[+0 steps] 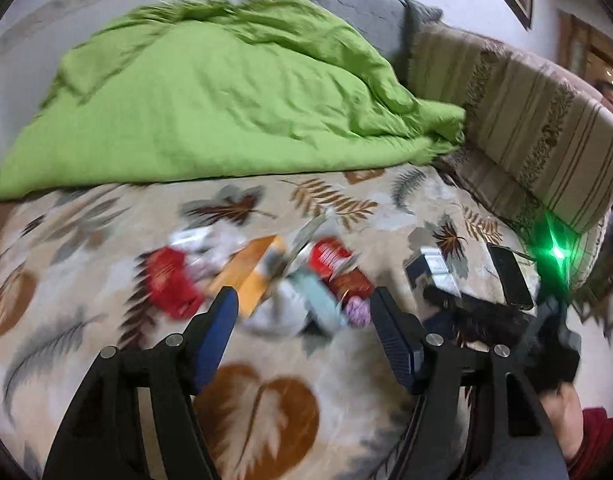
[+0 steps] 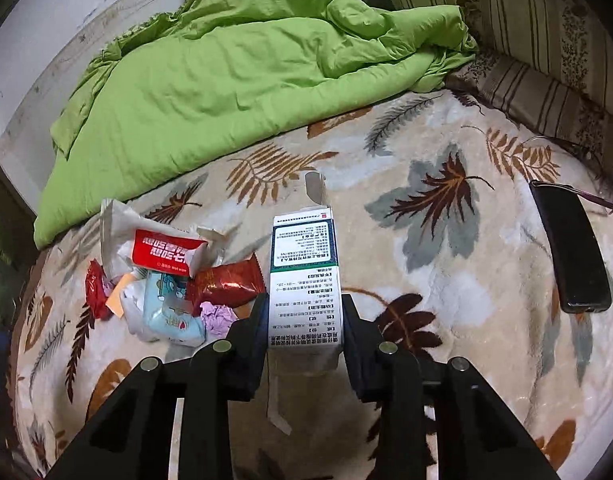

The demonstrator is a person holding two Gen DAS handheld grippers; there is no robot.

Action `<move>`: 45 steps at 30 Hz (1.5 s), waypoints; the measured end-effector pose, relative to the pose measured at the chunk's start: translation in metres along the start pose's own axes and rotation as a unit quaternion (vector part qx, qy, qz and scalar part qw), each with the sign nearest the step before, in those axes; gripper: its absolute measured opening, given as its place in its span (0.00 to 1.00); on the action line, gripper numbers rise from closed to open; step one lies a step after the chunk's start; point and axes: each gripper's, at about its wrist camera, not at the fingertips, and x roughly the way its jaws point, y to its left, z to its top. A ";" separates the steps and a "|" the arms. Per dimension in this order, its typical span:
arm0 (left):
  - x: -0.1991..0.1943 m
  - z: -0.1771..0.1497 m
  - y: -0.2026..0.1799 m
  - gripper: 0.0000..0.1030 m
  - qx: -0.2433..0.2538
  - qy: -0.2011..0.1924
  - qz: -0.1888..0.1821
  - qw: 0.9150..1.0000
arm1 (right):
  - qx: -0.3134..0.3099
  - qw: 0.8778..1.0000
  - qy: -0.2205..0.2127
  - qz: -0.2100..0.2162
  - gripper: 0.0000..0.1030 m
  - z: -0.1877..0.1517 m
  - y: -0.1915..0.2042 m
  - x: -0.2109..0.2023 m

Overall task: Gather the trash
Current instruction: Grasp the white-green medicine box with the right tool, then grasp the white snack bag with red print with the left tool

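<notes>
A pile of trash lies on the leaf-patterned blanket: a red-and-white wrapper, a dark red wrapper, a pale blue packet, crumpled purple paper and white tissue. My right gripper is shut on a white medicine box, which stands upright with its top flap open just right of the pile. In the blurred left wrist view, my left gripper hovers open over the same pile, with an orange carton and the pale blue packet ahead of its fingers. Nothing is between its pads.
A rumpled green duvet covers the far half of the bed. A black phone and a pair of glasses lie at the right. Striped pillows line the right side. A hand with a red sleeve shows at lower right.
</notes>
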 end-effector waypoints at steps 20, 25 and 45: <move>0.074 0.017 0.011 0.12 -0.060 -0.018 -0.011 0.998 | 0.005 0.999 0.016 0.039 0.35 0.004 0.003 0.015; 0.008 -0.009 0.026 0.12 -0.086 -0.063 -0.015 0.994 | -0.021 0.999 0.003 0.046 0.35 0.002 0.018 0.009; -0.066 -0.172 0.110 0.29 -0.227 -0.019 0.029 0.973 | -0.260 0.942 0.076 0.198 0.35 -0.074 0.139 0.009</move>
